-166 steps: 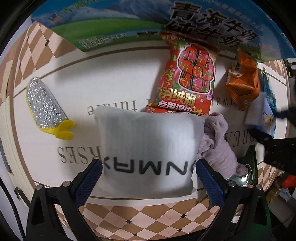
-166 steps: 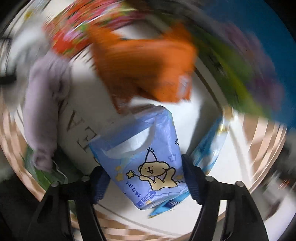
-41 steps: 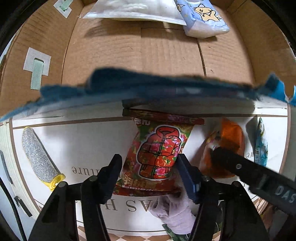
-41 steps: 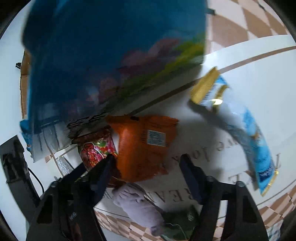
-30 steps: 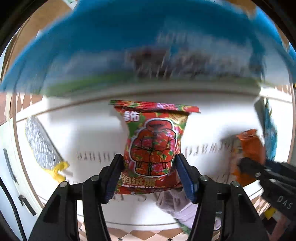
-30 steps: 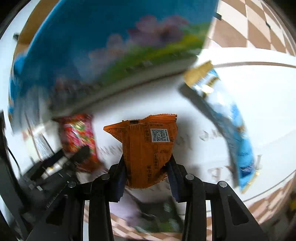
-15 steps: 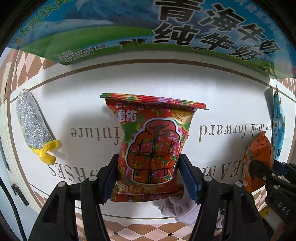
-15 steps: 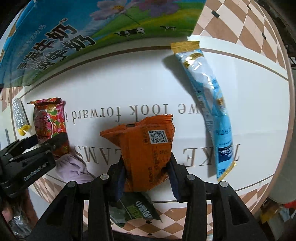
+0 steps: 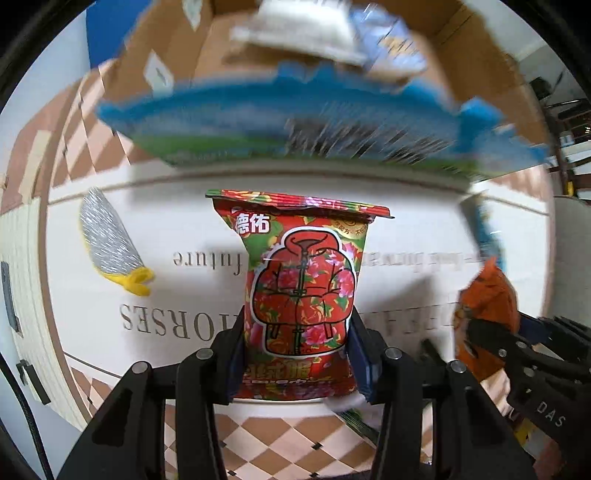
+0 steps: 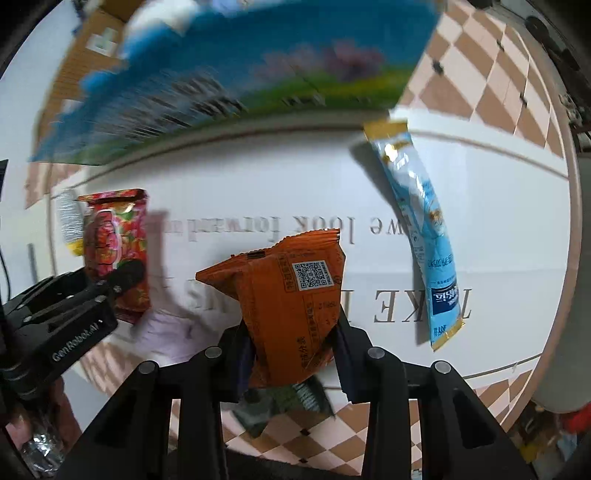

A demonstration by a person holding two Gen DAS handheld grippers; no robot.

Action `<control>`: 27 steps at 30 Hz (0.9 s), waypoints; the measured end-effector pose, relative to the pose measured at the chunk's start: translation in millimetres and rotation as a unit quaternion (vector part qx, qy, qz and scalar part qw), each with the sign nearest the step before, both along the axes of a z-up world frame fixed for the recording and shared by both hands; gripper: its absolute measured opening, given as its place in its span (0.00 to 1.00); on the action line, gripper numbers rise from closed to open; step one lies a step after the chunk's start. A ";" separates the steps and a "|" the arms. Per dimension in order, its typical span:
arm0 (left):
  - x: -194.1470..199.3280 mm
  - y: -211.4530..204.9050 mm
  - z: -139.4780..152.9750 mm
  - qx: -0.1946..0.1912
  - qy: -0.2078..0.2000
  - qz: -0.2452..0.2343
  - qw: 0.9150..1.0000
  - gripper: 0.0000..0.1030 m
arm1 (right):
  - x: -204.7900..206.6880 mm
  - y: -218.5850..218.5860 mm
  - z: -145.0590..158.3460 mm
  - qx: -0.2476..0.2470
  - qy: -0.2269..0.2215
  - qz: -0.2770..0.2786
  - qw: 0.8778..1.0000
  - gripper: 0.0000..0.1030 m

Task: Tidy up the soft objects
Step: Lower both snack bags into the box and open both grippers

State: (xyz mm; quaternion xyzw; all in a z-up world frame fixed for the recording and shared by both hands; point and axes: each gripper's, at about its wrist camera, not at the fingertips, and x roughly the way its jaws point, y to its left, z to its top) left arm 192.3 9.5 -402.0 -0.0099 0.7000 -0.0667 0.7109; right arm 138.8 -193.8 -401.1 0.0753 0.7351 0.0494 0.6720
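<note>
My left gripper [image 9: 299, 354] is closing on the lower part of a red flower-print snack packet [image 9: 301, 295], its blue pads pressing both sides, and the packet hangs above the white lettered mat [image 9: 177, 206]. My right gripper [image 10: 291, 354] is closing on an orange packet [image 10: 291, 306] with a QR code, also lifted off the mat. Each gripper shows in the other's view: the red packet [image 10: 118, 254] at the left, the orange packet [image 9: 487, 302] at the right. The blue-printed cardboard box [image 9: 295, 122] stands behind, blurred.
Inside the box lie a white pillow [image 9: 303, 33] and a blue tissue pack [image 9: 391, 48]. A silver and yellow piece [image 9: 107, 240] lies at the mat's left. A long blue sachet [image 10: 424, 229] lies at the right. A lilac cloth [image 10: 166, 332] and a green packet [image 10: 295, 402] lie near the front.
Both grippers have risen with their packets, which now hang off the mat. The box's open top has come into the left wrist view. The left jaws have squeezed narrower.
</note>
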 end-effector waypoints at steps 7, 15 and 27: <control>20.2 -0.4 89.3 -0.063 -0.068 -0.002 0.996 0.43 | 31.5 -12.7 86.3 0.043 -0.064 0.018 0.997 0.38; 114.5 0.7 122.3 -0.032 -0.089 0.012 0.995 0.43 | 114.1 1.2 149.7 0.025 -0.130 0.008 0.991 0.38; 212.8 5.7 27.2 0.056 0.040 0.022 0.997 0.43 | 282.4 0.6 76.5 -0.100 -0.095 -0.006 0.990 0.38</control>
